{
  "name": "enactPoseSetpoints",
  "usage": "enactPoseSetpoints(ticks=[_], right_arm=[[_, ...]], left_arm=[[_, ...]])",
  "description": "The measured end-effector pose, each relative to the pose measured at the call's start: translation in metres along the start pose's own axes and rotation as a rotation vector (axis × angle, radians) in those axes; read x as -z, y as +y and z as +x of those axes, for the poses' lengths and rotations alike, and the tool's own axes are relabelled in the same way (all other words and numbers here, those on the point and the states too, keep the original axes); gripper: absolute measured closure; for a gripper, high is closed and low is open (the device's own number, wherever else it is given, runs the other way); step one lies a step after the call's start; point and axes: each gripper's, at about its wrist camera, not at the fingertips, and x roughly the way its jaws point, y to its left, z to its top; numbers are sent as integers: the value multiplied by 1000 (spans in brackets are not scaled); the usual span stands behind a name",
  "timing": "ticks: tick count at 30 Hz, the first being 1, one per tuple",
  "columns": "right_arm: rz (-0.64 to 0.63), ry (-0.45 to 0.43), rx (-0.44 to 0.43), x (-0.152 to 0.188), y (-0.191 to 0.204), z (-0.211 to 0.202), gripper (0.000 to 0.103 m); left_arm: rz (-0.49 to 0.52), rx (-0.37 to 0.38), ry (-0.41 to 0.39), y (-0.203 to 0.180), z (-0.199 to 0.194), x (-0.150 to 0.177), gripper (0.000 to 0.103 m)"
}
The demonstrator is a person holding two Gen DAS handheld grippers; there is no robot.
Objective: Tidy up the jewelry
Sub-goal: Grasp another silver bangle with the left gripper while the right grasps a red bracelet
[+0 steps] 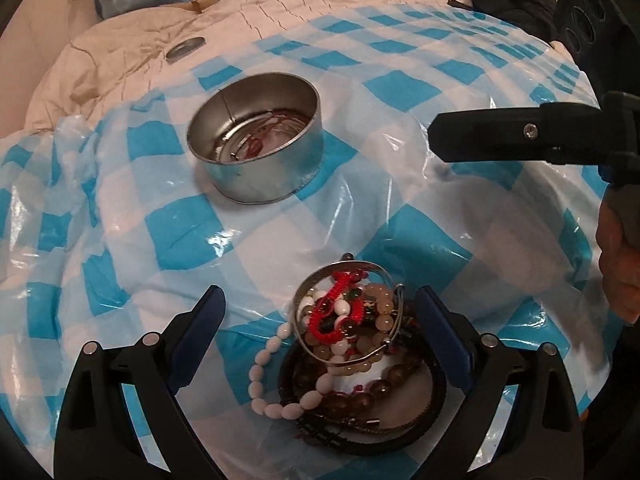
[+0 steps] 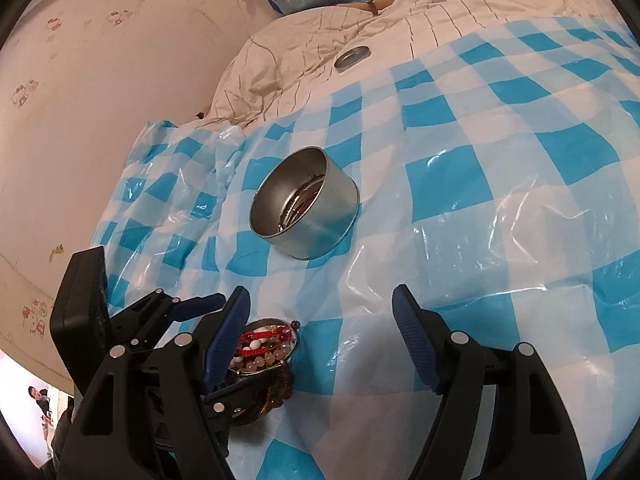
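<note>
Both my grippers stand apart: left point(image 1: 320, 332) over the near bracelet pile point(image 1: 352, 356), right point(image 2: 320, 320) empty; tin point(image 1: 256, 140) farther off on the checked sheet point(image 1: 460, 240).

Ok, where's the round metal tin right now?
The round metal tin sits open on the blue checked plastic sheet, upper-centre in both wrist views. It lies beyond the pile of bracelets, with its small lid further back on the cream quilt.
</note>
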Motion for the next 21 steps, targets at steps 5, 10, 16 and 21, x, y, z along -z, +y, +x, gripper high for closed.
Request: enactPoseSetpoints(ticks=[5,10,16,21], right_arm=[[-2,1,0,1,0,1,32],[-3,3,1,0,1,2,32],[-16,4,3,1,3,3,32],[-21,8,1,1,4,4,32]], left_arm=[[-42,81,28,3,5,1,43],[-29,90,25,1,2,1,49],[-54,129,-11,9,-8,-2,49],[-129,167,-73,26,-23,-5,49]])
